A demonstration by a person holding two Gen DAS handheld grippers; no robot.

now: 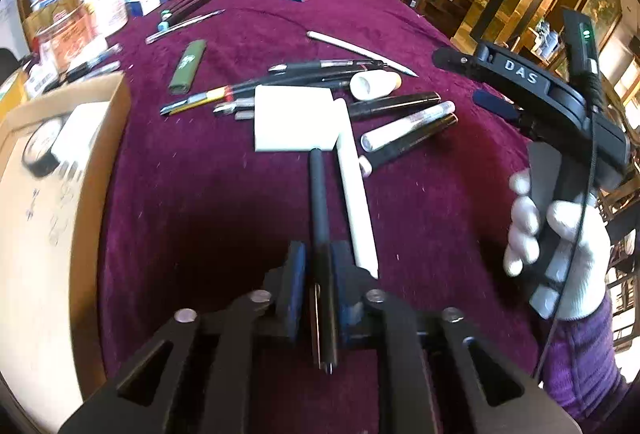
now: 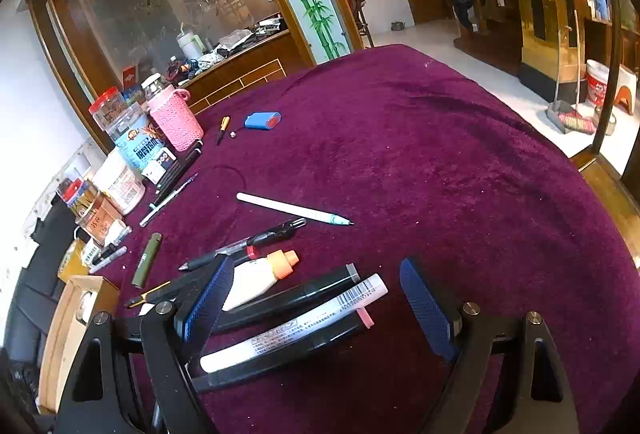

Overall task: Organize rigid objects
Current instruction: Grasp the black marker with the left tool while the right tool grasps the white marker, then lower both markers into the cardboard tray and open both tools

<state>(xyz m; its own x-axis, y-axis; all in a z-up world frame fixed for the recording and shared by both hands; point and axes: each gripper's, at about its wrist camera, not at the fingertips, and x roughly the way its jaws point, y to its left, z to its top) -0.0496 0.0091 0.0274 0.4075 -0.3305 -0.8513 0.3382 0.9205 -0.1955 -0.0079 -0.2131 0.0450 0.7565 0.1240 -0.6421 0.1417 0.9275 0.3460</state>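
Observation:
My left gripper point(image 1: 319, 258) is shut on a black pen point(image 1: 321, 218) and holds it above the purple tablecloth point(image 1: 224, 201), pointing at a pile of pens and markers. A long white pen point(image 1: 356, 189) lies just right of it, beside a white block point(image 1: 294, 118). My right gripper point(image 2: 320, 298) is open and empty, low over a white marker point(image 2: 296, 326), a black marker point(image 2: 292, 298) and a glue tube point(image 2: 260, 276). It also shows in the left wrist view point(image 1: 500, 101), held by a gloved hand point(image 1: 556, 234).
A cardboard box point(image 1: 60, 169) stands at the left, also in the right wrist view point(image 2: 60, 334). Jars and a pink-sleeved bottle point(image 2: 176, 121) line the far left. A green case point(image 1: 188, 65), a white stylus point(image 2: 292, 209) and a blue lighter point(image 2: 262, 120) lie scattered.

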